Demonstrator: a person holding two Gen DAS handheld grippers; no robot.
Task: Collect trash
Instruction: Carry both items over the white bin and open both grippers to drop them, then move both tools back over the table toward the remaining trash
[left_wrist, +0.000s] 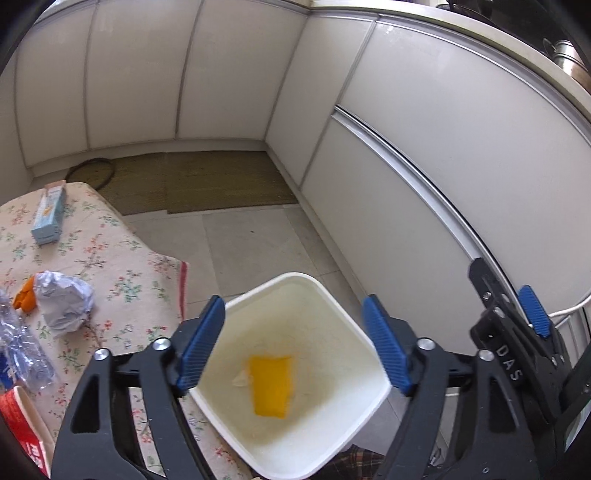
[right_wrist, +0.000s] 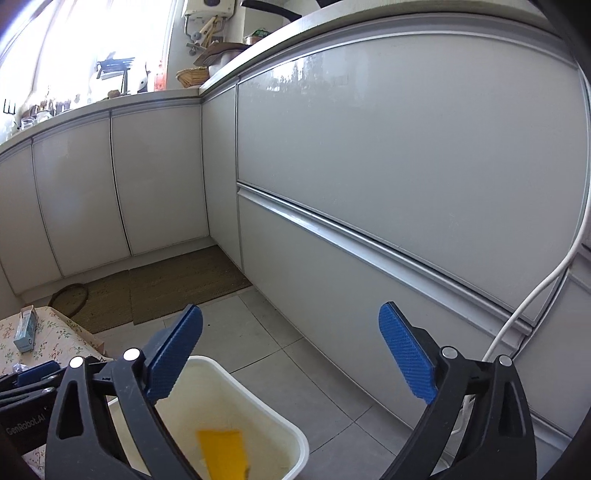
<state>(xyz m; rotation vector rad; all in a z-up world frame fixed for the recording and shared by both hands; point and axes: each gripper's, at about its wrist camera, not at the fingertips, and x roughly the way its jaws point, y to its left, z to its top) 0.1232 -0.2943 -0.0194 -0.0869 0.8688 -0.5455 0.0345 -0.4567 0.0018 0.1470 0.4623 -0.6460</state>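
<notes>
Between and below my left gripper jaws sits the white bin, open top, nothing pinched; jaws stand wide apart. In the bin: a yellow scrap lying flat on the bottom, with a small pale bit touching its left edge. My right gripper also gapes wide with nothing between the pads; the same bin is low under its left pad, scrap inside. Left of my left jaws, the floral-cloth table holds a crumpled paper ball touching an orange piece, a crushed clear bottle, a pale blue carton further out, and a red box near the edge.
</notes>
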